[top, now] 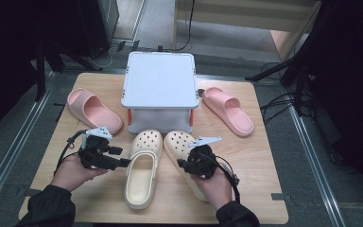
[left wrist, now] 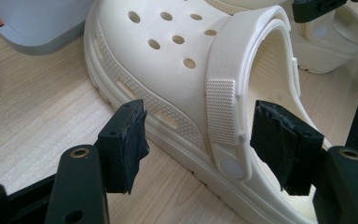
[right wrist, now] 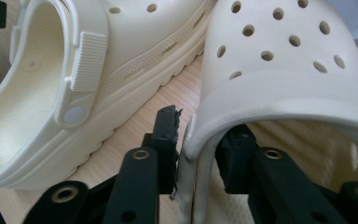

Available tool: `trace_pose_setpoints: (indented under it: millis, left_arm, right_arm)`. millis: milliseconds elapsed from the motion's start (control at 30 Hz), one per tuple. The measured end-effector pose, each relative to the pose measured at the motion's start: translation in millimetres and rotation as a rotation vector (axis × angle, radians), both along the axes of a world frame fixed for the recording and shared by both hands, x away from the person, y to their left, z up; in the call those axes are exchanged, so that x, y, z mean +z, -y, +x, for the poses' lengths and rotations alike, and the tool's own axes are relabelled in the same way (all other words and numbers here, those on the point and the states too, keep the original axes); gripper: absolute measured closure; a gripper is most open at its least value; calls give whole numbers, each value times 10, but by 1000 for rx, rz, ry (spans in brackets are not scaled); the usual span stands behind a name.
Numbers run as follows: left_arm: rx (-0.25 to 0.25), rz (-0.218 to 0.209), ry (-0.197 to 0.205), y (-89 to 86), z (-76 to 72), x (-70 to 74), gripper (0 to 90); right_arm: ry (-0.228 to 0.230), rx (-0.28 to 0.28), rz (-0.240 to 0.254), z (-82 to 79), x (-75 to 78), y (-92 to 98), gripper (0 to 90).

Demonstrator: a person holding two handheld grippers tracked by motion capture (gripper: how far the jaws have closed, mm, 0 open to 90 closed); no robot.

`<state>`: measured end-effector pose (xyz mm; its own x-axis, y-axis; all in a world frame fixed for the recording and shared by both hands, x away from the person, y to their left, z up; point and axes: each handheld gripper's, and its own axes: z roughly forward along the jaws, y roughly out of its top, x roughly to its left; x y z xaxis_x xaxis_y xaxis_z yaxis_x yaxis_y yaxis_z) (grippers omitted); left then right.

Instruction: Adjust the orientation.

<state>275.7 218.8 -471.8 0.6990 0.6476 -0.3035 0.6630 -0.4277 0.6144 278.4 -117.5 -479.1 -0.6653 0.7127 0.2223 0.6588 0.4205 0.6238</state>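
Note:
Two cream perforated clogs lie side by side at the front of the table, toes toward the box. My left gripper (top: 125, 163) is open beside the left clog (top: 142, 165). In the left gripper view its jaws straddle the left clog's (left wrist: 177, 60) side wall by the strap rivet (left wrist: 233, 169), one pad outside and one inside the opening, without pinching. My right gripper (top: 183, 164) is shut on the right clog (top: 182, 142). In the right gripper view the gripper (right wrist: 198, 149) pinches the right clog's (right wrist: 279, 60) side wall just below the strap.
A grey-white box (top: 159, 80) with orange corners stands behind the clogs' toes. One pink slide (top: 93, 109) lies to its left, another pink slide (top: 228, 109) to its right. The wooden table (top: 260, 189) ends close behind my hands.

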Motion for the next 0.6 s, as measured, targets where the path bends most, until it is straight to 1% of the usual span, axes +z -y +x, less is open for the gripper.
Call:
trace_pose_setpoints:
  millis: [33, 67, 100, 133, 200, 233, 267, 333, 400, 433, 467, 500, 533, 600]
  left_arm:
    - [0, 0, 0, 0, 0, 0, 351]
    - [4, -6, -7, -3, -5, 0, 360]
    - [4, -6, -7, -3, -5, 0, 372]
    - [5, -11, -7, -7, -7, 1, 372]
    - [3, -27, -10, -19, -10, 10, 419]
    - [-7, -44, -17, -28, -11, 14, 452]
    - [-5, -58, -25, -32, -16, 23, 535]
    - [-6, -56, -27, -40, -17, 32, 582]
    - [0, -53, -24, -48, -16, 41, 624]
    - [0, -53, -24, -48, -16, 41, 648]
    - [1, -52, -19, -60, -12, 43, 673]
    - [1, -52, -19, -60, -12, 43, 689]
    - [4, -45, -13, -67, 1, 29, 705]
    - [6, -39, -17, -72, 29, -1, 737]
  right_arm:
    - [0, 0, 0, 0, 0, 0, 704]
    - [4, 0, 19, 5, 22, 25, 659]
    - [0, 0, 31, 6, 34, 37, 650]
    - [0, 0, 31, 6, 34, 37, 650]
    - [-5, 2, 41, -7, 81, 91, 637]
    - [-5, 7, 47, -24, 107, 120, 637]
    - [6, 24, 51, -65, 164, 192, 682]
    - [17, 42, 53, -102, 222, 274, 783]
    - [32, 57, 87, -124, 290, 378, 838]
    - [41, 52, 97, -129, 323, 424, 850]
    - [61, 52, 100, -128, 358, 482, 856]
    - [73, 48, 100, -127, 375, 516, 859]
    - [96, 45, 95, -109, 391, 576, 859]
    - [118, 28, 92, -68, 394, 677, 861]
